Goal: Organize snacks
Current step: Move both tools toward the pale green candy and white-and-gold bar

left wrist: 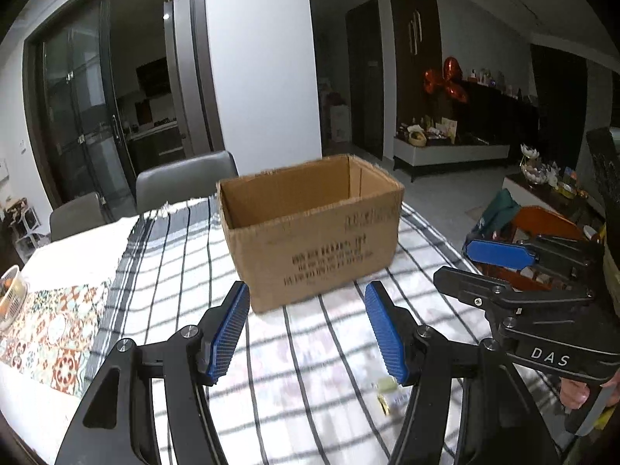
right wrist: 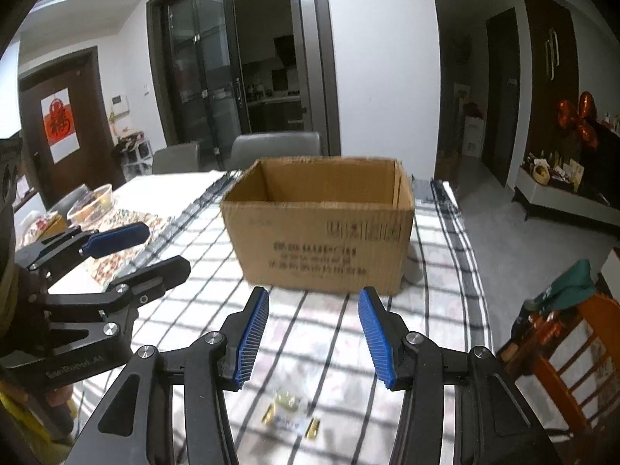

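- The snack packet (right wrist: 290, 412) lies flat on the checked cloth (right wrist: 445, 271), below and slightly left of centre between my right gripper's (right wrist: 314, 333) fingers. It is small, clear and gold-trimmed; blur hides its print. In the left view the packet (left wrist: 387, 395) sits just under the right finger of my left gripper (left wrist: 306, 333).
- I judge the packet is loose on the cloth because it has not yet been sorted; nothing holds it.
- The box (right wrist: 321, 224) stands upright beyond the packet, top open toward me. I read it as the destination: its open mouth accepts a drop from above. No snack shows inside from these angles.
- Right gripper: jaws apart, nothing between the pads. The spread exceeds the packet's width, which suits a descent over it.
- Left gripper: jaws apart, empty. It hovers over the cloth beside the right one, each visible in the other's view.
- Both grippers tilt downward toward the table, which keeps packet and box in sight together.
- A basket (left wrist: 9, 294) and a patterned mat (left wrist: 58, 329) lie at the left, well apart from the work area.
- A chair (right wrist: 275, 147) stands behind the table.
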{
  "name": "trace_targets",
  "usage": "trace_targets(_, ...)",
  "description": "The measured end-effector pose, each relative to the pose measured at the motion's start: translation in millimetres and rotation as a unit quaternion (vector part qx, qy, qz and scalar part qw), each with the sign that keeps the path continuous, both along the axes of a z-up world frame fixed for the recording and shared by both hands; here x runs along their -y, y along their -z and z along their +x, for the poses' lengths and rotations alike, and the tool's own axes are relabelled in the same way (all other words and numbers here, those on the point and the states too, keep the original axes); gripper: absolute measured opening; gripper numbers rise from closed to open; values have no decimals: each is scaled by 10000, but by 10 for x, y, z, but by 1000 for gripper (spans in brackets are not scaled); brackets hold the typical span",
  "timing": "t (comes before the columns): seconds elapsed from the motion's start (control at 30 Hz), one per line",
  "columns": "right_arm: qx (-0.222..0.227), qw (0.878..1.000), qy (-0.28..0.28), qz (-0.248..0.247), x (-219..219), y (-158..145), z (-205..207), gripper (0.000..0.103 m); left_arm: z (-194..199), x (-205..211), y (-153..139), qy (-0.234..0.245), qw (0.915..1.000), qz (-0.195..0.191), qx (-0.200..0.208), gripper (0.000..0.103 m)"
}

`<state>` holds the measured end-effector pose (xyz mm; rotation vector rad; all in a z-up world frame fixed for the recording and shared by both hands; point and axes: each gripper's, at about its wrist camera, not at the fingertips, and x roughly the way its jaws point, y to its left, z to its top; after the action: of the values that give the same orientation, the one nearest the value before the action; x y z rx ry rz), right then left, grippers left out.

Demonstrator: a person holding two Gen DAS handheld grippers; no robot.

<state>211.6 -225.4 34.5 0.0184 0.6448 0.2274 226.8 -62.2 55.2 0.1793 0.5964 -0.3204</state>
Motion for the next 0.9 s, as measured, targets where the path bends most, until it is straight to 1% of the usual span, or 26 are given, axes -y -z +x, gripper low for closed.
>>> trace_targets(0.1,-182,9998,-111,12,-23,117,-76,49,-90,-21,104,-58,9999,-22,-156,61)
trace_targets(0.17,-304,9993,-219,-6,-67,191,-120,49,-137,-27,172,-135,9997,35,-221,61)
trace_targets(0.3,-508,9977,-417,-180,-132,349,-198,49,-217,-10,349,-258,9987,191,-392,61)
trace_targets(0.47,-732,9949,-604,-348,-141,514,-220,49,-302,10,572,-348,9968,170,-700,61)
trace_targets(0.53,-847,9928,-722,-446,-139,579,-214,49,-318,19,644,-381,9961,223,-763,61)
trace_targets(0.63,-970,9893,-912,-593,-147,668,-210,49,-339,51,752,-368,9949,202,-918,61)
trace_targets(0.83,-1373,9797,-1309,-649,-170,886,-140,49,-332,120,945,-335,9922,383,-1141,61)
trace_targets(0.9,-1520,9763,-1393,-663,-177,966,-97,49,-313,123,1007,-371,9907,390,-1246,61)
